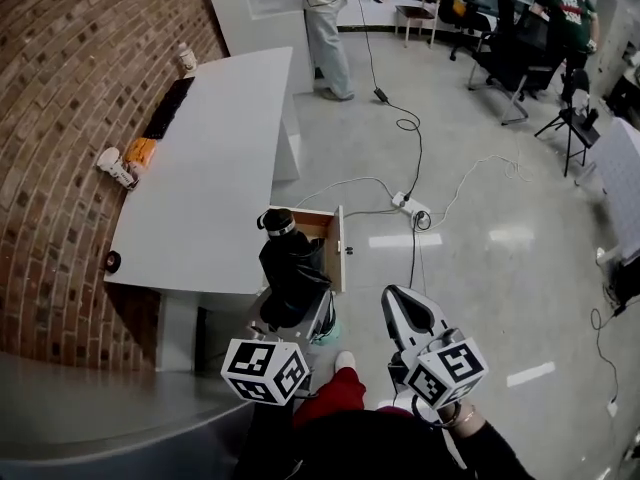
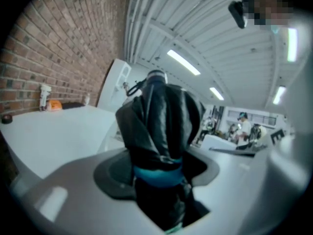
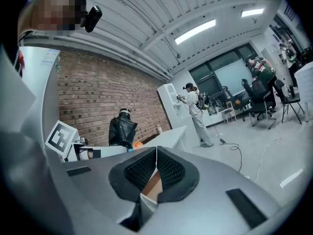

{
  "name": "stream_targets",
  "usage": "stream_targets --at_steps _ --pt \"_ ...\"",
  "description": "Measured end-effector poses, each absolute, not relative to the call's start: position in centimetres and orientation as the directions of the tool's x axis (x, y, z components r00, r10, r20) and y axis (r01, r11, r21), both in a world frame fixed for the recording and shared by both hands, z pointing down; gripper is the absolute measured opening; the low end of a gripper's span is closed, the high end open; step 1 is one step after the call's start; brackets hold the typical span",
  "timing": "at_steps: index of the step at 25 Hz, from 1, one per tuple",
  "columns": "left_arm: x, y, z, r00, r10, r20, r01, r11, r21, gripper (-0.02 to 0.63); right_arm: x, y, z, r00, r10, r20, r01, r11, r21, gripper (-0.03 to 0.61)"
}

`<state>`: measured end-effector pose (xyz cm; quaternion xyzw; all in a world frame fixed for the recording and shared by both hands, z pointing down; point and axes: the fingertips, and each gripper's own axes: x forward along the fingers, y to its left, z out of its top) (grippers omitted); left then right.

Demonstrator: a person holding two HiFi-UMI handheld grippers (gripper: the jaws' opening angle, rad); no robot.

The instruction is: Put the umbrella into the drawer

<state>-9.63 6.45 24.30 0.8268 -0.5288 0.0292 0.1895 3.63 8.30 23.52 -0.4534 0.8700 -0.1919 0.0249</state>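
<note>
My left claw (image 2: pixel 159 177) clamped round folded black umbrella (image 1: pixel 290 268), near open drawer (image 1: pixel 336 243). My right claw (image 3: pixel 155 166) pinched together, holding nothing.

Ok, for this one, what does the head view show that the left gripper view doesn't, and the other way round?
Only the head view: the open drawer at the white table's near corner, the right gripper with its jaws together, and a power strip with cables on the floor.

Only the left gripper view: the teal strap round the umbrella, where the left gripper clamps it, and the ceiling lights.

Both: the black folded umbrella held in the left gripper, the white table and the brick wall.
</note>
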Motion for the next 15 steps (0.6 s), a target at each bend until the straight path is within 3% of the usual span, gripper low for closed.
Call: stream_targets --at_steps 15 --pt "-12.7 1.1 26.4 0.440 -0.849 0.291 -0.885 -0.356 0.300 0.265 2.3 2.7 25.1 -0.525 -0.824 0.212 -0.823 0.428 -0.374 0.008"
